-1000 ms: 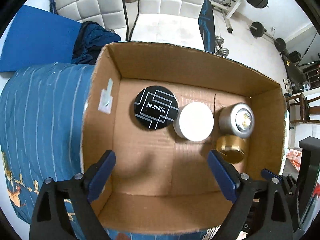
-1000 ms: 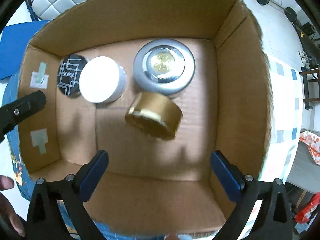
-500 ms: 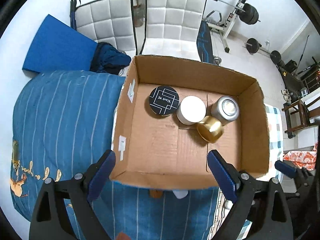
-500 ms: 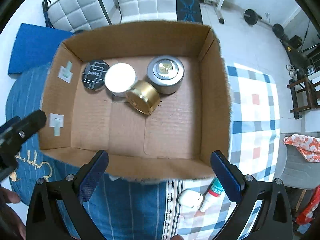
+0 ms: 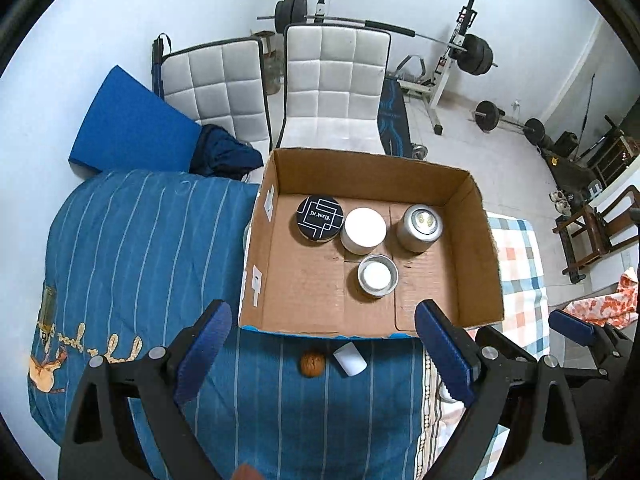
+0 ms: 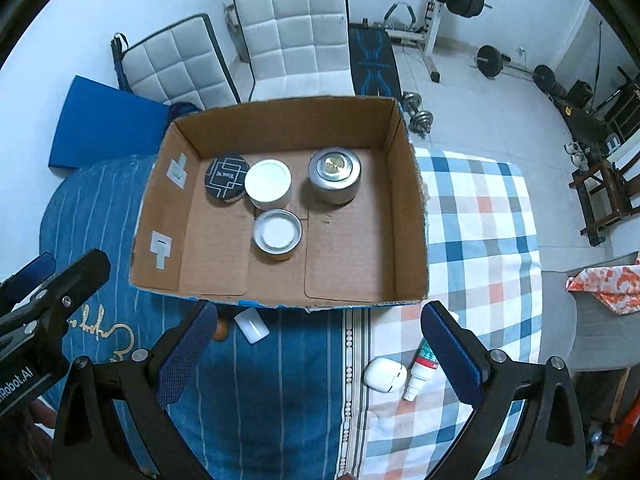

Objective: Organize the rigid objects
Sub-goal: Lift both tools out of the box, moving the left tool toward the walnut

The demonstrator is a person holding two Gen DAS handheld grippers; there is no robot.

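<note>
A cardboard box (image 5: 476, 200) (image 6: 412, 168) lies on the bed. In it stand a black patterned tin (image 5: 320, 219) (image 6: 225, 177), a white-lidded jar (image 5: 365, 229) (image 6: 268, 182), a silver round container (image 5: 420, 222) (image 6: 335, 174) and a gold tin (image 5: 377, 277) (image 6: 277, 233), upright with a pale inside. My left gripper (image 5: 322, 356) hangs open above the box's near edge, holding nothing. My right gripper (image 6: 320, 354) is open too, over the bedding in front of the box. On the bedding lie a walnut (image 5: 312, 363), a white cylinder (image 5: 350, 358) (image 6: 251, 325), a white earbud case (image 6: 385, 375) and a small tube (image 6: 420, 372).
The bed carries a blue striped blanket (image 5: 140, 260) and a checked cloth (image 6: 480, 220). Two white padded chairs (image 5: 332, 88), a blue mat (image 5: 128, 124) and weight-lifting gear (image 5: 460, 56) stand behind. The left gripper's body (image 6: 44, 300) shows at the right view's left edge.
Both grippers have risen and drawn back out of the box, which now looks much smaller. The gold tin, earlier tilted on its side, now stands upright.
</note>
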